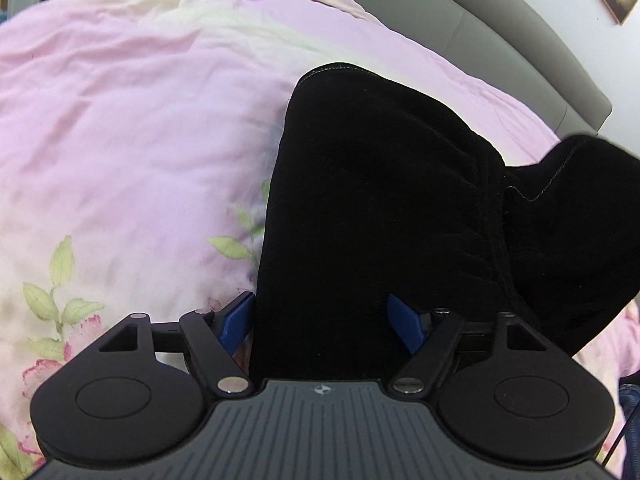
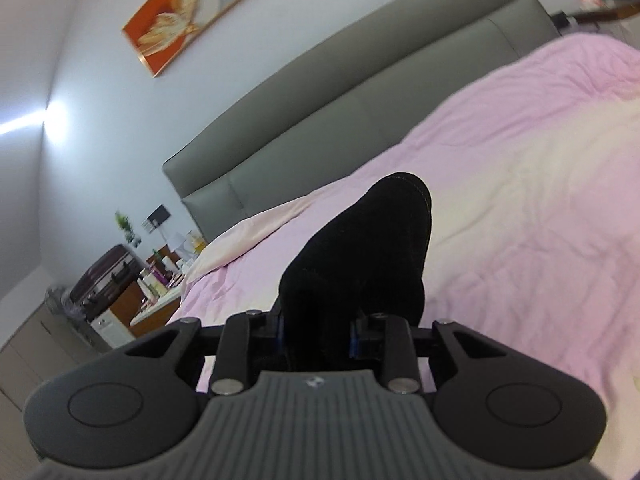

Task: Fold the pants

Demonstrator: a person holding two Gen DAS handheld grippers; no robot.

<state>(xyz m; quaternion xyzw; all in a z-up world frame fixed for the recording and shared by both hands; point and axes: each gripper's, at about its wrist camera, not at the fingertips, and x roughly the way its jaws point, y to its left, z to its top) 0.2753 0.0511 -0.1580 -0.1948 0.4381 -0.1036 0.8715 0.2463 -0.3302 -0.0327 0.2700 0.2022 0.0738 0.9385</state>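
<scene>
Right gripper clamps black pants; left gripper wide astride them: close left first, then fold evenly.

Black left gripper: blue jaws, silver screws, ribbed grey housing.

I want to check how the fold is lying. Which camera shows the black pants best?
The left wrist view: the black pants spread across the pink bedcover, with one leg end and a stitched seam visible. The right wrist view shows only a bunched end rising from the right claw, which is shut on it.
</scene>
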